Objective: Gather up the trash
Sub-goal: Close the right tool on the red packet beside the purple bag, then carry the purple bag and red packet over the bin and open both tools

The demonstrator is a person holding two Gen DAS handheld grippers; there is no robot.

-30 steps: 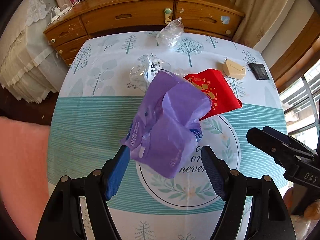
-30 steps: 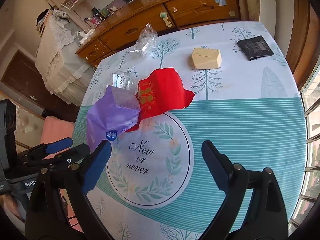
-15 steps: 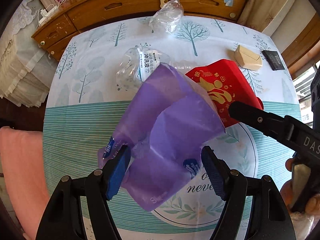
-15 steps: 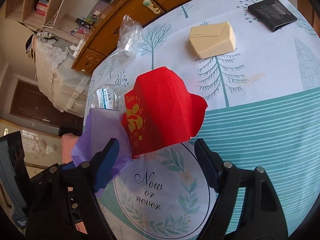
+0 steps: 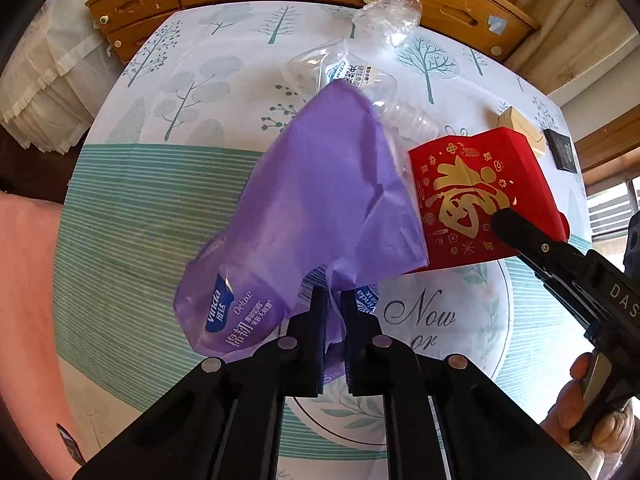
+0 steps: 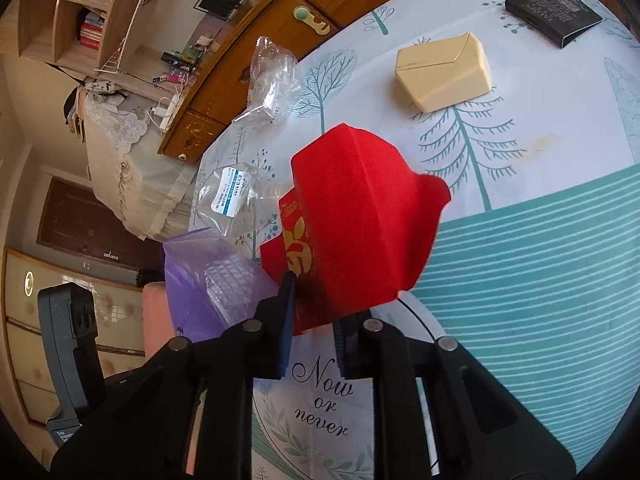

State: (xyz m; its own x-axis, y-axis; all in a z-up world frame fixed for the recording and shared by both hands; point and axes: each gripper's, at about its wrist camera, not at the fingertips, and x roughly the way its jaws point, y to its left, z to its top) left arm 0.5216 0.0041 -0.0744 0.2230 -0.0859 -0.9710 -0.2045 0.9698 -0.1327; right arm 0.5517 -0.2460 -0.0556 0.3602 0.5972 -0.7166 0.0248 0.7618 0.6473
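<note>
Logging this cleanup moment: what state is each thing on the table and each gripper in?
Left gripper: jaws just closed, shut on purple plastic tissue wrapper.
Right gripper: jaws just closed, shut on red paper packet.
Clear plastic bottle: crushed, lying.
Clear plastic bag: crumpled, untouched.
Beige box: closed.
Black box: lying flat.

a: what covers the counter [image 5: 132, 208]?
b: a cloth with printed trees, teal stripes and a "now or never" wreath

a: what lies on it?
b: a purple tissue wrapper [image 5: 320, 200] beside a red paper bag [image 6: 360, 224], a crushed clear bottle [image 5: 352, 80], a clear plastic bag [image 6: 272, 76], a cream box [image 6: 442, 70] and a black packet [image 6: 554, 10] near the far edge
</note>
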